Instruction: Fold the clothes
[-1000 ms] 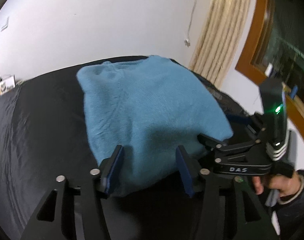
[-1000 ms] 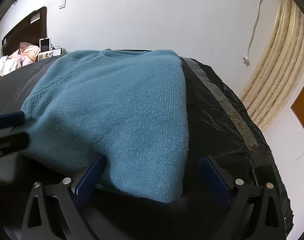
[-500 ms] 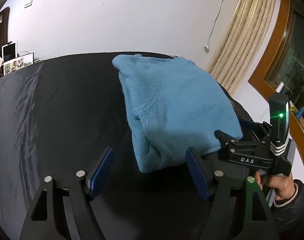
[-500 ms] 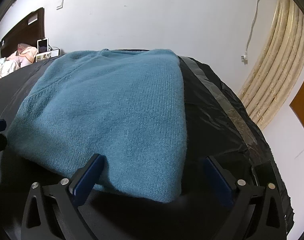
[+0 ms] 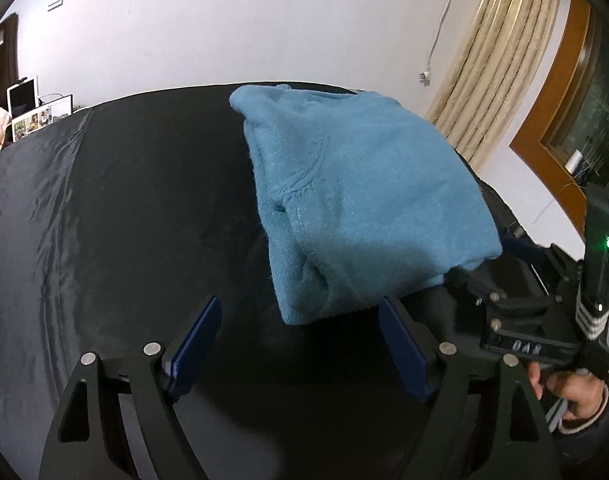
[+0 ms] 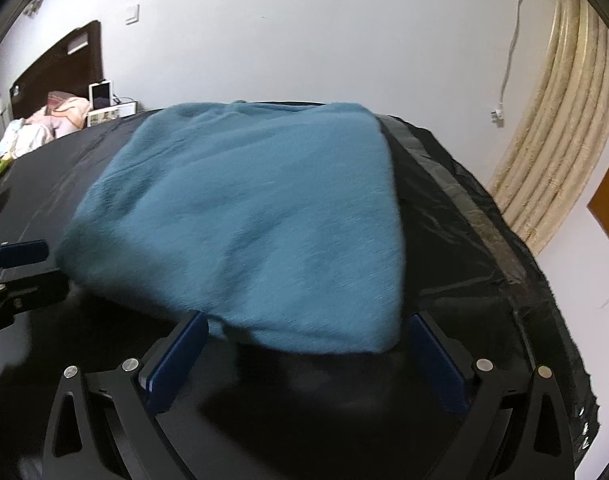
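The folded blue sweater (image 5: 360, 200) lies on the black sheet (image 5: 104, 220), and the left gripper (image 5: 300, 344) stands with its jaws spread wide and holding nothing, the near corner of the sweater just ahead of them and closer to the right jaw. The right gripper (image 6: 304, 360) also has its jaws spread, with the near edge of the sweater (image 6: 256, 216) between their tips; this edge is blurred, so it may be lifted a little, I cannot tell.
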A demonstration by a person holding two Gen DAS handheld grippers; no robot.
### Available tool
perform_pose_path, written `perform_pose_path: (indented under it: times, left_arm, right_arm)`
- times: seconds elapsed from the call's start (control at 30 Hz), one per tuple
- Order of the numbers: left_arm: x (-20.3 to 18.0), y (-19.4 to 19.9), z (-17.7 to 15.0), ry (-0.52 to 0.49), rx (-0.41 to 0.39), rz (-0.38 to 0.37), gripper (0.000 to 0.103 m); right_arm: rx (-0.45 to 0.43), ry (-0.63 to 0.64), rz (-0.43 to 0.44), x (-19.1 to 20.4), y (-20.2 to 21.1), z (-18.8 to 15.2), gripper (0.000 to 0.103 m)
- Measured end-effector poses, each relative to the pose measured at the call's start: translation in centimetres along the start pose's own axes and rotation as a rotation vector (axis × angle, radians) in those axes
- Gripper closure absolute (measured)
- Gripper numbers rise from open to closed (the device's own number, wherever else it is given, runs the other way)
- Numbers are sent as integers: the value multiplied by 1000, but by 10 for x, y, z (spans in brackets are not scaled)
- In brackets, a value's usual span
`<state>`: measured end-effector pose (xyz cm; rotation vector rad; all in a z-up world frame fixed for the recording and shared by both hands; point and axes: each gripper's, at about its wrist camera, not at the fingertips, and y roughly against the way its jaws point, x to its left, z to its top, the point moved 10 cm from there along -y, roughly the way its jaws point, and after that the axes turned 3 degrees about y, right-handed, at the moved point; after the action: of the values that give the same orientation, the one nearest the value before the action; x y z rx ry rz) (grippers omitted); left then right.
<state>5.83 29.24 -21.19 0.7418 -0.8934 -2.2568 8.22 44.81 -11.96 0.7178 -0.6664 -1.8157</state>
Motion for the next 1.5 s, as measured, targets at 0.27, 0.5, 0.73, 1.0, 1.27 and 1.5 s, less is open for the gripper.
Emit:
perform_pose_path:
  times: [0.27, 0.5, 0.73, 1.0, 1.27, 1.5]
  left_arm:
    - [2, 18, 7, 10, -47, 2, 12]
    - [-6, 24, 11, 3, -52, 7, 12]
    - [-17, 45, 26, 8, -106, 13, 8]
    - [-20, 50, 28, -3, -127, 46, 0]
    - [-20, 43, 21, -20, -105, 73, 0]
    - [-14, 48, 25, -38, -151, 199, 0]
  right_arm:
    - [-68, -26, 30, 10, 22, 12, 2]
    - [-108, -77, 45, 11, 39, 20, 2]
    - [-201, -125, 5, 5, 67, 37, 2]
    - [-204, -187, -9, -4, 67, 35, 2]
    - [-170, -200, -13, -10, 52, 25, 2]
    - [-185, -197, -27, -12, 54, 25, 2]
